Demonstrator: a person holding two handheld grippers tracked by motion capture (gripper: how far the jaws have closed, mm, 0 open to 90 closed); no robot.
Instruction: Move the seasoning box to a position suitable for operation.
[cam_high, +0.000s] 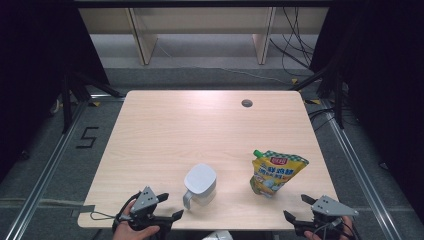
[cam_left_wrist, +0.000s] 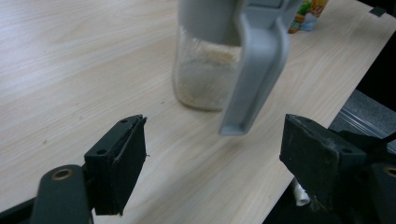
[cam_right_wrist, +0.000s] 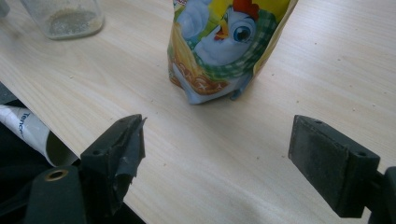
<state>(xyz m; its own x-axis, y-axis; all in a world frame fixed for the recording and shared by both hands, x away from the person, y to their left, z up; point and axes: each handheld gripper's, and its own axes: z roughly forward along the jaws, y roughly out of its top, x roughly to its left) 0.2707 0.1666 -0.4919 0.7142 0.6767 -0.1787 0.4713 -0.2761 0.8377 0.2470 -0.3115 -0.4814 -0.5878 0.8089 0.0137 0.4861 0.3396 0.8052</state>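
Note:
A clear jar with a grey lid and grey handle (cam_high: 200, 185) stands near the table's front edge; pale grains fill its lower part (cam_left_wrist: 205, 74). To its right stands a yellow spouted pouch (cam_high: 275, 172) with a cartoon chicken on it (cam_right_wrist: 224, 42). My left gripper (cam_high: 170, 207) is open just left of the jar's handle (cam_left_wrist: 254, 74), with nothing between the jaws. My right gripper (cam_high: 298, 207) is open in front of the pouch, a short gap away, also empty. A hand holds each gripper at the front edge.
The wooden table (cam_high: 200, 125) has a round cable hole (cam_high: 246, 103) at the back right. A white tube (cam_right_wrist: 32, 135) lies below the front edge. Shelving legs and cables stand on the floor beyond the table.

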